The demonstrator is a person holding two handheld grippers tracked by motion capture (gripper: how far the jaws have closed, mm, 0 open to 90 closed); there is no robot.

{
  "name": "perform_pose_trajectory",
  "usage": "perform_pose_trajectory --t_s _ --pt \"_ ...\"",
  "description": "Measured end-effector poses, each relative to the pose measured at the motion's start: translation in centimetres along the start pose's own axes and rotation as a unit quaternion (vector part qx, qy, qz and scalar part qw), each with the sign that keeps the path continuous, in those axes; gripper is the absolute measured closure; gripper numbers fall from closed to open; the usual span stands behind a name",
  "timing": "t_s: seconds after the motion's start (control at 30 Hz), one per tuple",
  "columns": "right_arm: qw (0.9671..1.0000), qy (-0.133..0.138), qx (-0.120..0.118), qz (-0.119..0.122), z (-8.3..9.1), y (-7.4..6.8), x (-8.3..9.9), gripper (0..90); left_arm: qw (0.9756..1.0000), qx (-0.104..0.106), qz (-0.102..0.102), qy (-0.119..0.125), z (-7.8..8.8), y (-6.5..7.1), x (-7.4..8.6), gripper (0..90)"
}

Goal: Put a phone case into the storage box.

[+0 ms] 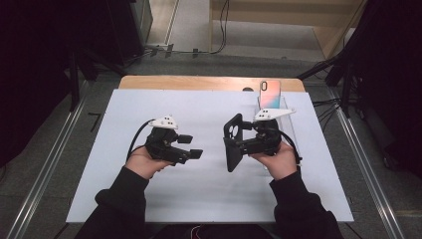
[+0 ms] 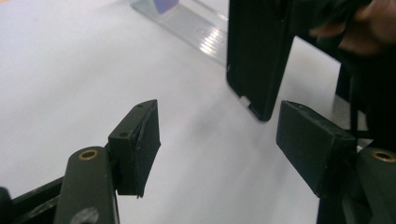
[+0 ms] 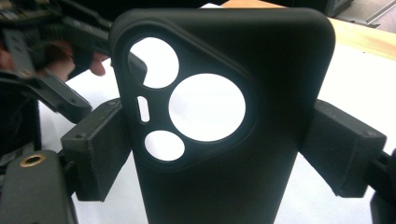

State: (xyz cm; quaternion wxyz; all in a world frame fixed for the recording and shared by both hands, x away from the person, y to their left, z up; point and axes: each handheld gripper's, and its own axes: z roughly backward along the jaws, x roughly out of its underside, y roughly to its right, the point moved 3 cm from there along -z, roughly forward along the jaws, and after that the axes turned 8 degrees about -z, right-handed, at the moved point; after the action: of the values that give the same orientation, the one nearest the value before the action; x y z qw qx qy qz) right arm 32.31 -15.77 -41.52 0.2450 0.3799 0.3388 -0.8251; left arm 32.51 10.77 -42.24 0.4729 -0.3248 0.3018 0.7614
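A black phone case (image 1: 233,142) with round camera cut-outs stands upright on edge, and my right gripper (image 1: 239,144) is shut on it, pinching its two sides. In the right gripper view the case (image 3: 280,93) sits between both pads (image 3: 100,154), its back toward the camera. My left gripper (image 1: 191,146) hovers over the white sheet a short way left of the case, open with nothing between its jaws. In the left gripper view (image 2: 219,135) the case (image 2: 257,56) hangs just beyond the pads (image 2: 140,140), apart from them.
A phone with a pink and teal back (image 1: 270,93) leans in a clear plastic stand (image 1: 287,110) at the far right of the white sheet (image 1: 199,189). The wooden table edge (image 1: 199,82) lies behind it. Metal rails run along both sides.
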Motion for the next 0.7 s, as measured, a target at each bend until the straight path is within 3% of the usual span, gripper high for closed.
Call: perform_pose_trajectory --t_s 0.1,0.2,0.47,0.7 --pt "1.0000 -0.001 0.006 -0.002 0.7 0.1 -0.4 12.5 0.9998 -0.021 0.000 0.002 0.2 -0.1 1.2 31.1" --pt "1.0000 0.001 0.005 -0.005 1.4 0.4 -0.7 12.5 0.9996 -0.025 0.009 -0.001 0.4 -0.3 2.3 31.1" --pt "0.9999 0.003 0.008 -0.011 3.2 1.4 -1.4 12.5 0.9996 -0.026 -0.002 -0.007 1.2 -0.3 4.5 31.1" --pt "0.9993 0.017 0.022 -0.026 4.4 2.3 -2.1 12.5 0.9997 -0.022 0.011 -0.005 1.6 -0.3 6.1 31.1"
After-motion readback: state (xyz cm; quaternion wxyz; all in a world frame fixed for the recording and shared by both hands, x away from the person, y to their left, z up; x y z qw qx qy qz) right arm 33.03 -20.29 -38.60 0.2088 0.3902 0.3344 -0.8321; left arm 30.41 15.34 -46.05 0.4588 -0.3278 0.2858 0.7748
